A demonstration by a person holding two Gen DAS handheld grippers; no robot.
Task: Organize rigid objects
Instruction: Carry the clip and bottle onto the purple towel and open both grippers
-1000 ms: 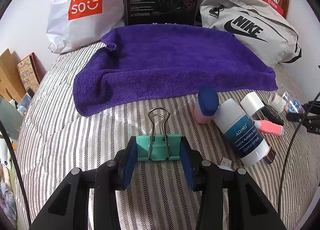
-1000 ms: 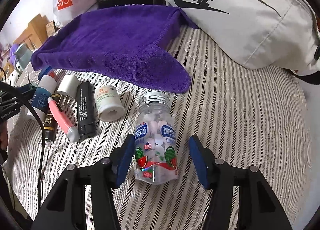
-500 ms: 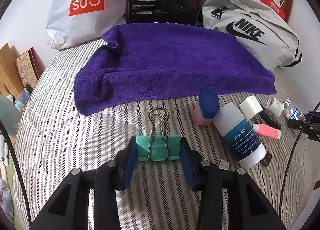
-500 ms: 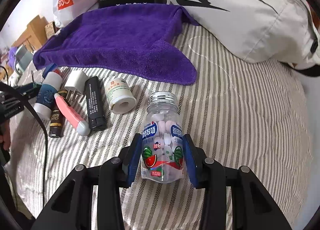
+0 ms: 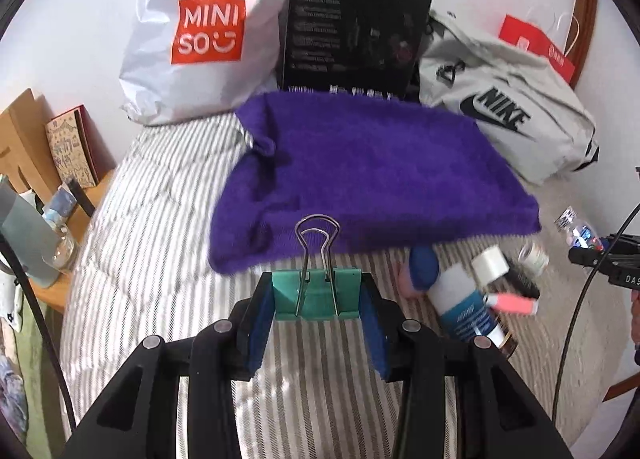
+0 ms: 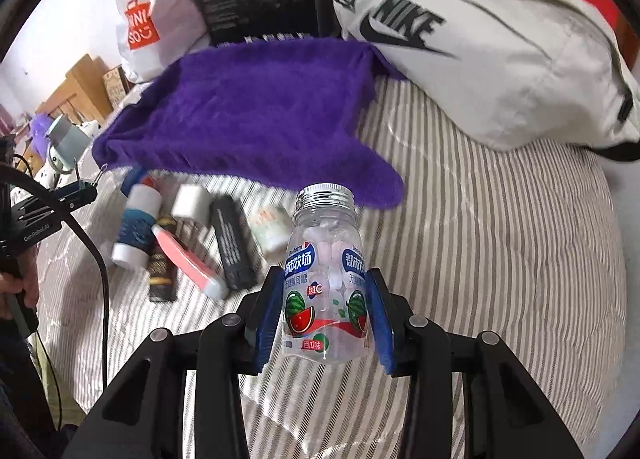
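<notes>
While the left gripper jaws pinch a green binder clip and the right gripper jaws squeeze a candy bottle, the smooth bottle could slip out downward between them.

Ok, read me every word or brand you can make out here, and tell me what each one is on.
"MINI SO": white shopping bag
"NIKE": grey bag
"都市牧场", "西瓜味": candy bottle held in the right gripper
Black box: print too small to read
Blue-label tube: blurred
</notes>
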